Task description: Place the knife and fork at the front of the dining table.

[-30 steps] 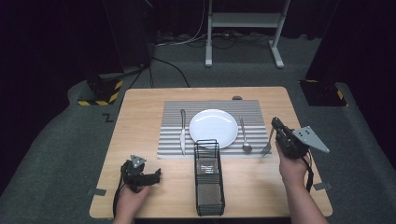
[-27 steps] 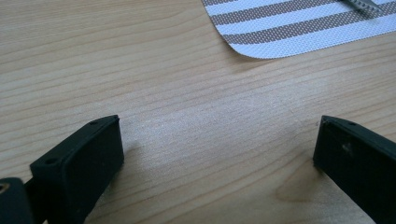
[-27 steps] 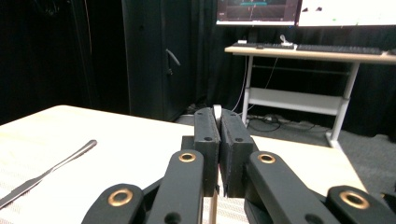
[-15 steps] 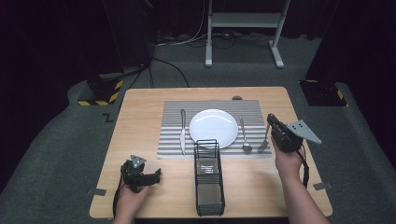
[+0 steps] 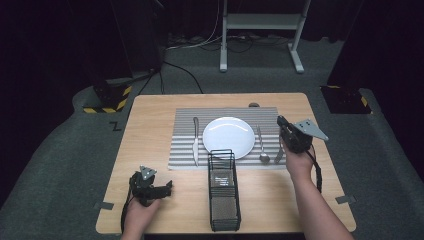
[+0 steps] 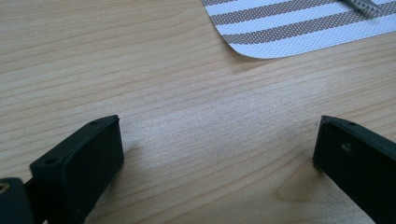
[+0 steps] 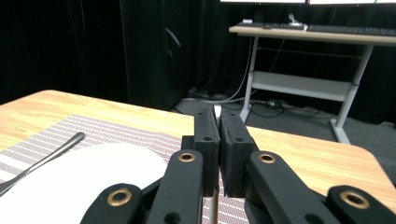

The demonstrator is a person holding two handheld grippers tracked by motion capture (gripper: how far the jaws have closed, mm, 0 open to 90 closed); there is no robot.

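- The wooden surface (image 5: 150,130) carries my striped placemat (image 5: 182,150).
- The wire basket (image 5: 223,190) stands just below the white plate (image 5: 228,136).
- My left tongs (image 5: 167,189) rest released on bare wood.
- My right tongs (image 5: 281,121) clench a fork (image 5: 279,156), tilted over the mat's right edge beside the spoon (image 5: 262,149).

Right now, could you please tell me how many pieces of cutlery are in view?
3. A knife lies on the placemat left of the plate, a spoon right of it, and what looks like a fork is clamped in the right gripper. The basket may hide more.
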